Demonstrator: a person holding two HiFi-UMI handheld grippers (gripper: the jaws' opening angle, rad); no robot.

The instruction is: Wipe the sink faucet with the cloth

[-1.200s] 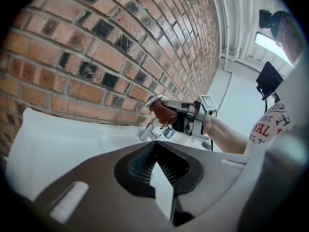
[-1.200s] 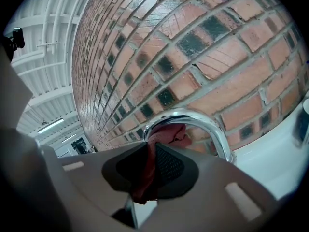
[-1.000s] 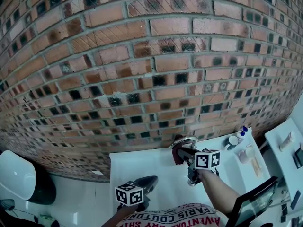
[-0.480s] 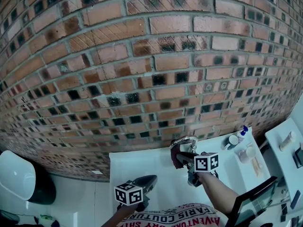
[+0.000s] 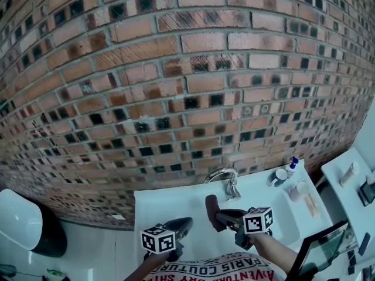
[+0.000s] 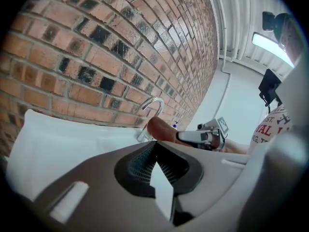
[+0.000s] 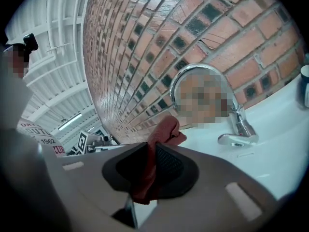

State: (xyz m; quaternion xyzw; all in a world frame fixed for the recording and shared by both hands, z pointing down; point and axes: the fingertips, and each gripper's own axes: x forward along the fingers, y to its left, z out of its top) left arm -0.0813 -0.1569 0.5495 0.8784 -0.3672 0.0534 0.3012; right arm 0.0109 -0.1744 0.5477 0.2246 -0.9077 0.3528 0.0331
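We see a white sink point(image 5: 158, 206) set against the brick wall point(image 5: 187, 69). On its rim stand the faucet point(image 5: 227, 179), a cup point(image 5: 279, 175), a blue-capped bottle point(image 5: 292, 166) and a pale jar point(image 5: 300, 189).

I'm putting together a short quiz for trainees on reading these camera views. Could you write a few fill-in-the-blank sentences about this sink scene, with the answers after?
1. The right gripper is shut on a red-brown ___.
2. The left gripper has its jaws together and holds ___.
3. The chrome faucet stands on the white sink in front of a ___ wall.

Missing words: cloth; nothing; brick.
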